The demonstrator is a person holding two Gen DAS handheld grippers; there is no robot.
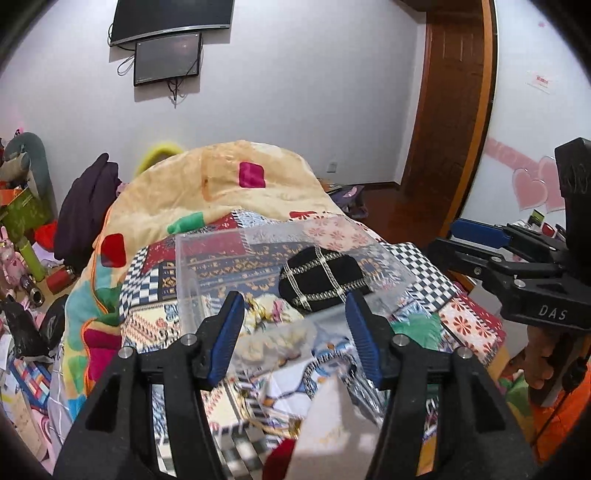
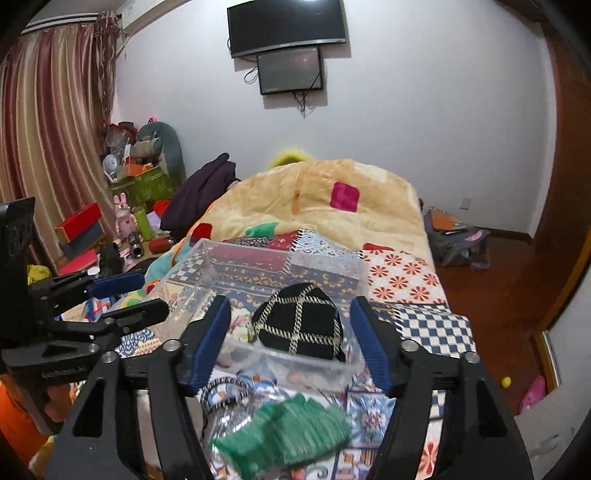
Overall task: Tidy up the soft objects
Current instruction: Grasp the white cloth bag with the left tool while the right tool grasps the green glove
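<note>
Bedroom's pretty cluttered tbh. Two dark screens on the white wall, a big TV [image 2: 287, 27] with a smaller monitor [image 2: 290, 70] hung right under it, cables dangling below. Striped pinkish curtains [image 2: 48, 122] on the left. The bed has a patchwork quilt [image 2: 402, 280] and a yellow blanket [image 2: 332, 195] bunched up at the far end, with coloured squares on it. A dark purple coat [image 2: 201, 192] is slumped beside the bed. Past that there's a green box [image 2: 151, 184], a pink bunny toy [image 2: 123, 218] and a red box [image 2: 79, 218]. Brown wooden door [image 1: 452, 110] on the right, pink heart stickers [image 1: 532, 184] on the wall near it, and a bag [image 2: 458, 243] on the wooden floor.
</note>
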